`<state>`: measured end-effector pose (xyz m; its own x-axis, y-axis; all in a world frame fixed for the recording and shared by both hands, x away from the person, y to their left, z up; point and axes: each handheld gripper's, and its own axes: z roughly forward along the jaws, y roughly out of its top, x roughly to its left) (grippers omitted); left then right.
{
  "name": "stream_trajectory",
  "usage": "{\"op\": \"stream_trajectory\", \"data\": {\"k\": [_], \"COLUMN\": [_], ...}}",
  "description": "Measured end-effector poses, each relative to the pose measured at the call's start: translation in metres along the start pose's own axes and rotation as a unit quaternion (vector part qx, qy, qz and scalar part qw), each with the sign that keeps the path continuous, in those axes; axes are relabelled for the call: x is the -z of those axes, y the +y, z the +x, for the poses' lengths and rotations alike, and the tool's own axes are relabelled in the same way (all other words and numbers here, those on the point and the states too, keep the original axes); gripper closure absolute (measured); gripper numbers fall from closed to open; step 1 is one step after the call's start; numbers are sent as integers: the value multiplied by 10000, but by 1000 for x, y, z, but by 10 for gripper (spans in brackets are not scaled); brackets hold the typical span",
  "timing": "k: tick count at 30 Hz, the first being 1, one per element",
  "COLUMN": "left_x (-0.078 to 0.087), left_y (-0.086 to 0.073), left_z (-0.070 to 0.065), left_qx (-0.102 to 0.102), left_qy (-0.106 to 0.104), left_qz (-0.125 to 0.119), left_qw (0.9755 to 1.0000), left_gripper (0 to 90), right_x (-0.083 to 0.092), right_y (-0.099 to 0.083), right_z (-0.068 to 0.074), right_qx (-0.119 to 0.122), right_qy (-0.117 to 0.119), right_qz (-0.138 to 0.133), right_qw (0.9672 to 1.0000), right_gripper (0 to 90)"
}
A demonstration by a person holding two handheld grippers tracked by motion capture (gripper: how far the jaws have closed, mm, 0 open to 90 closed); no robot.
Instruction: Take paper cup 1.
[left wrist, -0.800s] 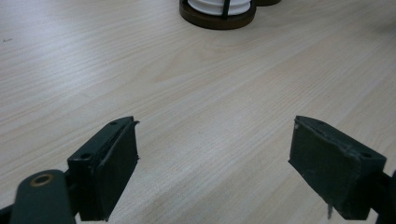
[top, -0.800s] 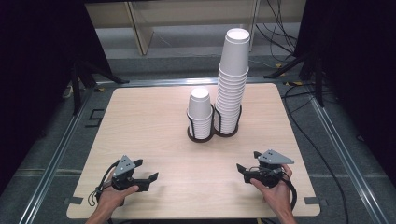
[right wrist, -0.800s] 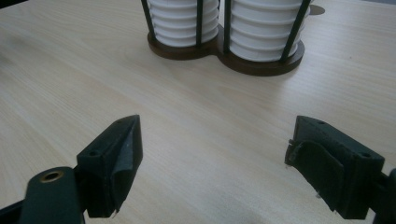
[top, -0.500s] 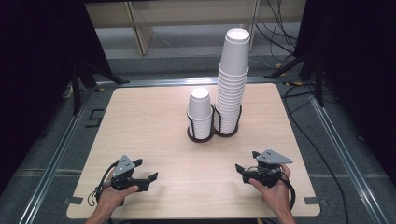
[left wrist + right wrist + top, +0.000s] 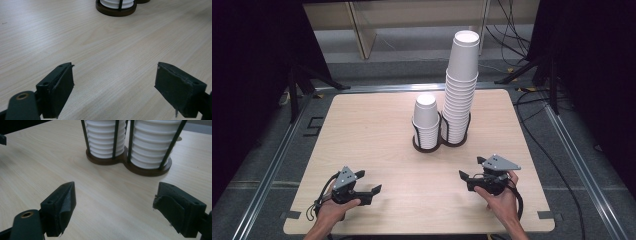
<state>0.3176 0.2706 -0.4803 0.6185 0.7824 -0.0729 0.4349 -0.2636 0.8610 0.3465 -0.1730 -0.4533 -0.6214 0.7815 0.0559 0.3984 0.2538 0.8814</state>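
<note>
Though plain, unmarked: white cup stacks [image 5: 460, 95], holder [image 5: 439, 142].

High view looks down the table [image 5: 377, 135]; both gripper views, low, share the cup holder [image 5: 130, 166].

Nudges right gripper [image 5: 469, 168] slightly forward and to its left versus both earlier frames. Carries right hand [image 5: 499, 197] along with it, forearm reaching a bit further over the table edge [image 5: 422, 231]. Closes the gap to the cup holder [image 5: 441, 144] ahead of the jaws by a small amount, still well apart. Trims the gap toward left gripper [image 5: 371, 181], off to its left, by a hair. Moves little overall, mostly after the second earlier frame.
</note>
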Motion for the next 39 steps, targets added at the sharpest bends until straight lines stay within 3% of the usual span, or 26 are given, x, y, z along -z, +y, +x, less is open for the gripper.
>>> {"op": "stream_trajectory", "data": {"k": [5, 6, 9, 12, 13, 16, 23, 24, 25, 27, 38, 39], "left_x": [1, 2, 1, 1, 1, 1, 2, 1, 2, 2, 2, 2], "left_y": [1, 1, 0, 0, 1, 1, 0, 0, 0, 1, 0, 0], "left_z": [1, 1, 0, 1, 0, 0, 2, 0, 1, 1, 1, 1], "left_qx": [18, 5, 46, 13, 2, -2, -71, 36, 19, 22, 5, 7], "left_qy": [7, 22, 20, 10, 3, 3, 55, 26, 23, 21, 13, 13], "left_qz": [1, -15, -52, -18, 13, 9, 51, -45, -40, -52, -40, -38], "left_qw": [10000, 10000, 10000, 10000, 10000, 10000, 9999, 10000, 10000, 10000, 10000, 10000], "left_gripper": [149, 149, 149, 149, 149, 149, 149, 149, 149, 149, 149, 149], "right_x": [-7, -8, -8, -10, -13, -16, -23, -23, -25, -26, -37, -40], "right_y": [6, 12, 17, 21, 25, 32, 44, 44, 47, 49, 67, 71], "right_z": [3, 2, 3, 3, 1, 2, 8, 8, 7, 9, 12, 14], "right_qx": [66, 199, 23, 20, 128, 161, 128, 128, 265, 156, 310, 217], "right_qy": [86, 77, 179, 193, 176, 223, 366, 366, 320, 394, 355, 467], "right_qz": [-43, -37, -94, -113, -107, -112, -170, -170, -228, -199, -316, -303], "right_qw": [9999, 9998, 9998, 9997, 9997, 9996, 9991, 9991, 9989, 9989, 9984, 9982], "right_gripper": [180, 180, 187, 188, 191, 199, 204, 204, 205, 204, 204, 204]}}
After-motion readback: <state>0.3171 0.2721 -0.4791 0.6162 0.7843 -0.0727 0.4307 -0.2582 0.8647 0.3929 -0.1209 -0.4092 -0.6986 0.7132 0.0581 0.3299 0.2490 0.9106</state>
